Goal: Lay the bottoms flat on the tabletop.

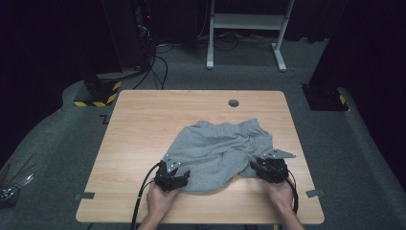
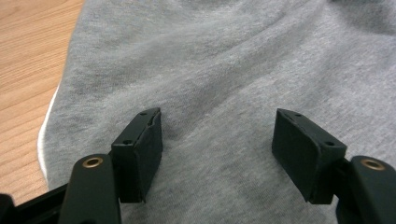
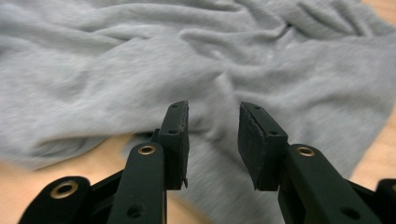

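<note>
Grey shorts (image 1: 220, 153) lie rumpled and unfolded near the middle of the wooden bench (image 1: 143, 124), with the left tool (image 1: 173, 180) and right tool (image 1: 268, 168) both spread over the near hem, gripping nothing, so any smoothing or folding looks barely begun.

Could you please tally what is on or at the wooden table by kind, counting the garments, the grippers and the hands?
Grey garments: 1, the grey shorts.
Grippers: 2, the left gripper and the right gripper.
Hands: 2, the left hand and the right hand.
Total: 5.
</note>
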`<action>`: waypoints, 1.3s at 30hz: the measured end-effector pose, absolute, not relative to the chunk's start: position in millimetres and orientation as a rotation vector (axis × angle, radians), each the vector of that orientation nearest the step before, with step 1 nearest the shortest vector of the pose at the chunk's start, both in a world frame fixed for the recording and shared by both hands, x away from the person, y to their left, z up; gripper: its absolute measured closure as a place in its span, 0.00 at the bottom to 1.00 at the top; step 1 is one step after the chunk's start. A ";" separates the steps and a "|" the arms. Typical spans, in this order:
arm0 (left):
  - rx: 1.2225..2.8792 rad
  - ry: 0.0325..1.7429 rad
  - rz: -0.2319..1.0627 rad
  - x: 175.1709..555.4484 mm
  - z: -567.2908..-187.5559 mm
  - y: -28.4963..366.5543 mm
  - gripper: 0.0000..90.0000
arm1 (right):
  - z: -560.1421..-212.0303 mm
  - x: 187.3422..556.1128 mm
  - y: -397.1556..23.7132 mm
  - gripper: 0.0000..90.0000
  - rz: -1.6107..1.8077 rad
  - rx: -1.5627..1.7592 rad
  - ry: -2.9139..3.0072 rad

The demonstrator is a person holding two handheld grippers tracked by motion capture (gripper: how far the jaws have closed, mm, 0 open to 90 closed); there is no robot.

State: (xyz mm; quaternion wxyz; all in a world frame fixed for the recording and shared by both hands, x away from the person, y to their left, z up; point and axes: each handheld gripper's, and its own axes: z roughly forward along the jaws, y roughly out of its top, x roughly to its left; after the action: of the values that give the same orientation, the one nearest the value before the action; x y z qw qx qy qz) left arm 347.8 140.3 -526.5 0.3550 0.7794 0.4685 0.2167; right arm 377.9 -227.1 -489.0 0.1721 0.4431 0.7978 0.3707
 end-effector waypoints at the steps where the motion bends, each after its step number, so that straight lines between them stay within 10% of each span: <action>1: 2.014 1.212 0.561 347.8 -526.4 140.2 0.37 | -489.5 375.5 -226.0 0.70 1.060 1.257 2.271; 8: 2.008 1.222 0.562 347.5 -526.5 139.7 0.37 | -511.7 379.2 -209.1 0.68 0.917 1.286 2.320; 14: 2.007 1.224 0.563 347.5 -526.5 139.5 0.36 | -512.5 376.3 -214.2 0.97 0.884 1.236 2.325; 23: 1.996 1.237 0.571 347.6 -526.5 140.3 0.39 | -506.1 357.0 -236.2 0.99 0.922 1.224 2.346; 39: 2.029 1.312 0.629 354.7 -519.2 155.3 0.92 | -496.8 343.0 -256.3 0.99 1.018 1.223 2.279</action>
State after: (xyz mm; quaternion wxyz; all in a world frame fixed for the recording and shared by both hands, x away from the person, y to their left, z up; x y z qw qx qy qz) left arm 354.7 155.3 -519.2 0.3171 0.7708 0.4983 0.2389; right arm 343.0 -256.3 -496.8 0.1800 0.4328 0.8065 0.3603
